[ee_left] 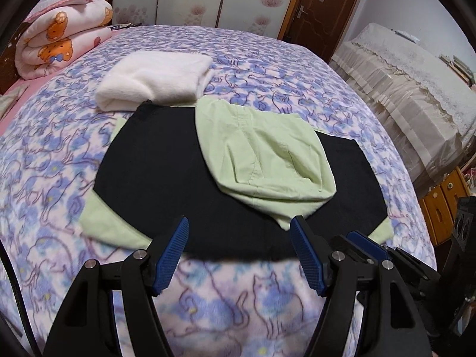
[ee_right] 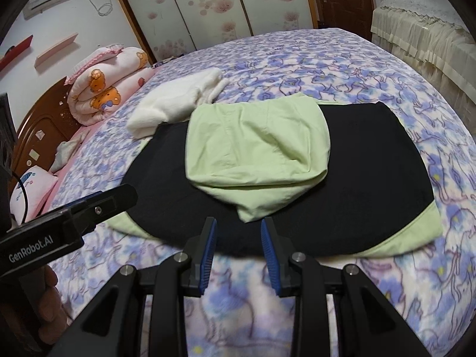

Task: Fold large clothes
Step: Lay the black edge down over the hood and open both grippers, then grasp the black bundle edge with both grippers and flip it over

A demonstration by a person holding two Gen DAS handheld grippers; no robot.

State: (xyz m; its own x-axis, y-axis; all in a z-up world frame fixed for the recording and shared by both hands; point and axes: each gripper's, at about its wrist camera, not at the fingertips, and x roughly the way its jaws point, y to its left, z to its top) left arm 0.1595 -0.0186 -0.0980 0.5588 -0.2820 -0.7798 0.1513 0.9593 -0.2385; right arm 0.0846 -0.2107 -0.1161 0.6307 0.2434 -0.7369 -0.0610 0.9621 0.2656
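Observation:
A black and light-green garment (ee_left: 166,172) (ee_right: 372,166) lies spread on the bed, with a light-green part (ee_left: 267,160) (ee_right: 255,148) folded over its black middle. My left gripper (ee_left: 239,226) hovers above the garment's near edge, jaws wide apart with nothing between them. My right gripper (ee_right: 238,226) also hangs over the near edge, its jaws a narrow gap apart and empty. The right gripper's blue pads (ee_left: 366,241) show at the lower right of the left wrist view. The left gripper's black body (ee_right: 89,208) crosses the left of the right wrist view.
A folded white fluffy garment (ee_left: 154,80) (ee_right: 175,101) lies just beyond the black one. A rolled pink cartoon quilt (ee_left: 62,35) (ee_right: 104,86) sits at the headboard. The floral bedspread (ee_left: 267,68) (ee_right: 342,68) covers the bed. A lace-covered cabinet (ee_left: 410,89) stands to the right.

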